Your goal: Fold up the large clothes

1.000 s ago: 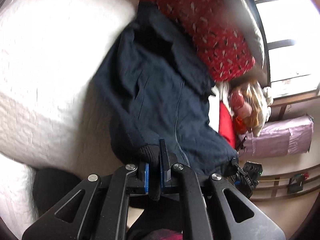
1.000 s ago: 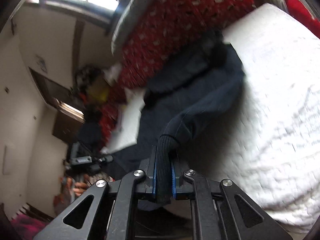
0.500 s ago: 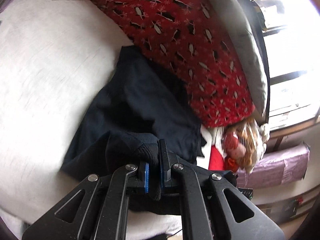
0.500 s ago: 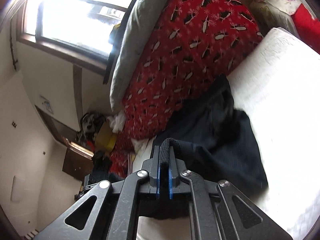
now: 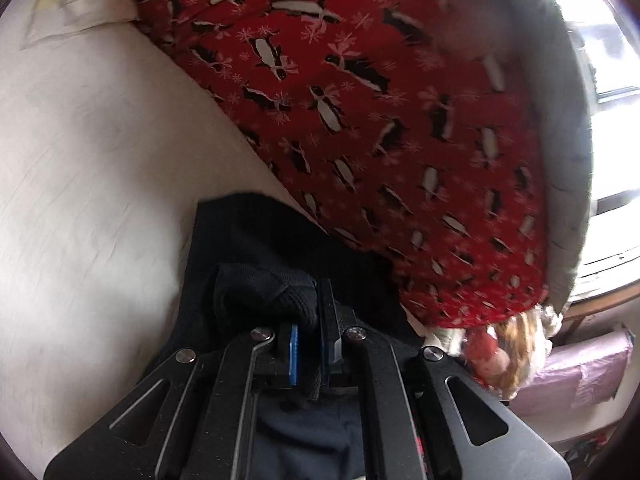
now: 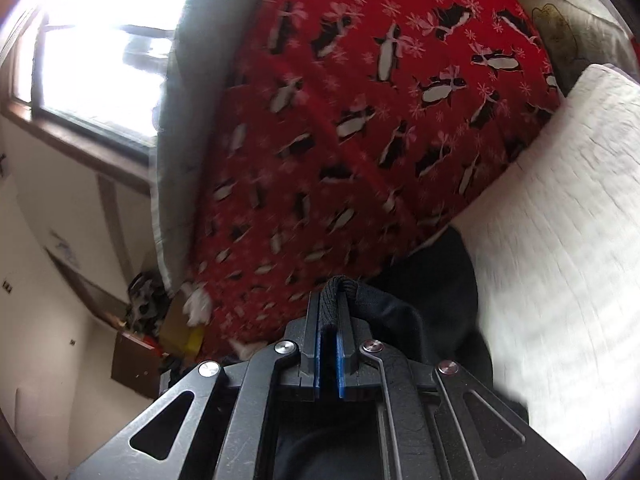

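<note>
Most of the dark garment (image 5: pixel 256 240) is hidden (blurred too); its knit cuffs are clamped in both closed claws, left claw (image 5: pixel 308 320) and right claw (image 6: pixel 331 312).

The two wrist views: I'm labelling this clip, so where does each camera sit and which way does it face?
Left wrist: on the left gripper, looking down along its jaws, shut on the dark garment's cuff, at the white bed.
Right wrist: on the right gripper, facing the window, jaws shut on another ribbed edge.
Shared: the red penguin blanket and the garment.
</note>
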### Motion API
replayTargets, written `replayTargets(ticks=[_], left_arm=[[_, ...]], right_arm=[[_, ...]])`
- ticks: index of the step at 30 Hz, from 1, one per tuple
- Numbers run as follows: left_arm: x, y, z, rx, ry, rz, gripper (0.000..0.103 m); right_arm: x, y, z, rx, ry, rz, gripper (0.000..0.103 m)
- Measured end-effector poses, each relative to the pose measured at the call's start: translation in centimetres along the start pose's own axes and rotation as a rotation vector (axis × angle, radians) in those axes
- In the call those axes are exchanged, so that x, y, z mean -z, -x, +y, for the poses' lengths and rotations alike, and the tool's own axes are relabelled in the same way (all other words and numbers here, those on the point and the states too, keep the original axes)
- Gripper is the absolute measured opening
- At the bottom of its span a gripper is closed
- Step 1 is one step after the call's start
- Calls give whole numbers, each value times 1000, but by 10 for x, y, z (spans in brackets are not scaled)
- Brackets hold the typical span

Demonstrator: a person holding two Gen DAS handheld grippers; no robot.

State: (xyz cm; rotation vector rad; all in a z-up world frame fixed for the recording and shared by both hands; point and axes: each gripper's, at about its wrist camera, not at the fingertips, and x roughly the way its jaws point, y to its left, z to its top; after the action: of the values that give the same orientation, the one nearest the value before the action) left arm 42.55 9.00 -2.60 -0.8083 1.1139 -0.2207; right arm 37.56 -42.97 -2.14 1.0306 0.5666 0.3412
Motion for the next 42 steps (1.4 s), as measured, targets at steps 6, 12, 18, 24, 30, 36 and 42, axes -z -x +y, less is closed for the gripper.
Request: replayTargets(ticks=[6, 12, 18, 24, 30, 36, 42], left_arm=[[-29, -51, 6, -64, 24, 23, 8], [-38, -72, 33, -21, 169, 101, 9], [-43, -24, 41, 199, 254, 96, 10], [-34, 28, 22, 127, 140, -31, 41], [18, -3, 4, -63, -112, 66, 42], [34, -33, 4, -175, -209, 79, 42], [24, -39, 23, -192, -158, 18, 42]], right_arm=[[-18, -49, -38, 105, -54, -11, 4], [-15, -68, -76, 214, -154, 29, 5], [-26, -10, -68, 134, -192, -105, 40], [-22, 6, -36, 215, -30, -43, 42], [-6, -31, -8, 398, 137, 21, 53], [2, -67, -15, 483, 216, 142, 7], [-10, -17, -23, 386, 200, -53, 5]])
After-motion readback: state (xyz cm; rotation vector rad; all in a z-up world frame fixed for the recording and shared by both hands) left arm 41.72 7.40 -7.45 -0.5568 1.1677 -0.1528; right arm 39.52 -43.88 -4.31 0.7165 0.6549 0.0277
